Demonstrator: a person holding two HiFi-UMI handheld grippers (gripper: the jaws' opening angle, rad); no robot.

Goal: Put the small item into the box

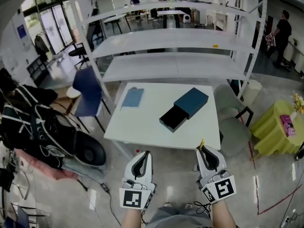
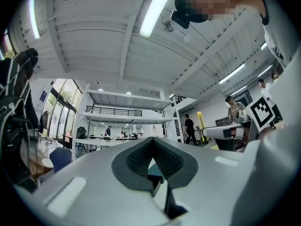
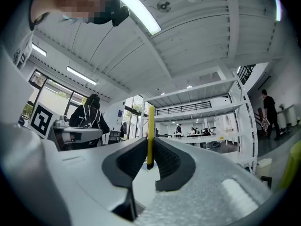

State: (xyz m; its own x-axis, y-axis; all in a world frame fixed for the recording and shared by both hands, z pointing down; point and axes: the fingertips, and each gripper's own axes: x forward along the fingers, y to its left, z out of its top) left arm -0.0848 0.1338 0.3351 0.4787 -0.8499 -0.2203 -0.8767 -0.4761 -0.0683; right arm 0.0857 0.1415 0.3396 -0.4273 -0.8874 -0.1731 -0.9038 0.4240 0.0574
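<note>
The left gripper was held short of the white table, jaws closed together on nothing. A thin yellow stick was clamped upright in the right gripper. Farther off, a dark box was seen on the table, its drawer pulled out.

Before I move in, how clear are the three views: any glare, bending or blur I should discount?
Head view: evenly lit, box and table sharp, but the wide lens bows the shelves. Left gripper view: ceiling lamp blows out, left tool soft up close. Right gripper view: yellow stick crisp in the right tool, edges heavily curved.
</note>
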